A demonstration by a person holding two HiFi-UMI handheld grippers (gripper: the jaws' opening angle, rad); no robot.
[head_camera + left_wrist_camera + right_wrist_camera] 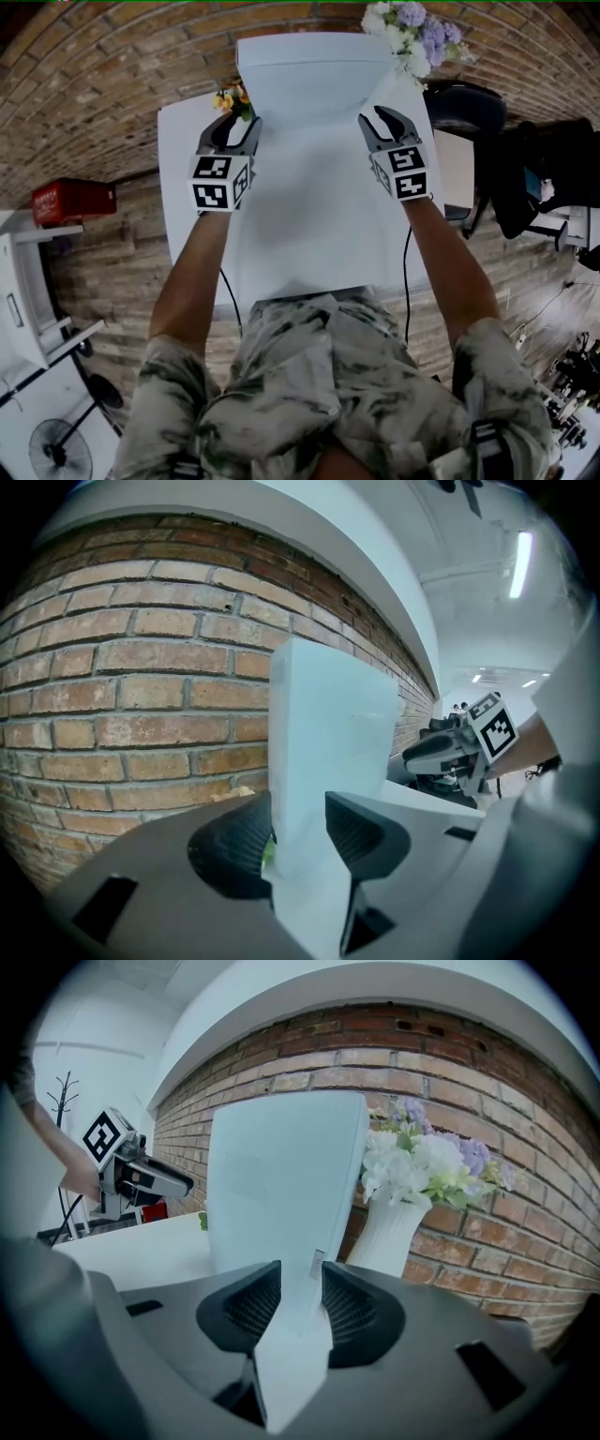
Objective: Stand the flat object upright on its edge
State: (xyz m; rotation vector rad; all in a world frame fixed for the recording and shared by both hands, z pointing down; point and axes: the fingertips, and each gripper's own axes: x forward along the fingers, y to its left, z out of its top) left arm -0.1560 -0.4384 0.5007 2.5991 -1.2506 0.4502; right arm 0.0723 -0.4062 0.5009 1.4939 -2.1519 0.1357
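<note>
Standing at the far end of the table (309, 234), the white panel (314, 66) is resting on its lower edge, close to upright; brick wall (122, 667) behind it.

Left gripper (239, 124) is pinching the panel's left side, fingers (234, 841) closed on it; right gripper (373, 117) is doing the same on the right side, fingers (361, 1312) pressing both faces.

Risks, as judged from here:
- panel is thin, so its footing is narrow; letting go while it is leaning could tip it flat;
- releasing one side first could twist it;
- vase of flowers (394, 1232) is sitting just beside the right edge; a falling panel could knock it over.
</note>
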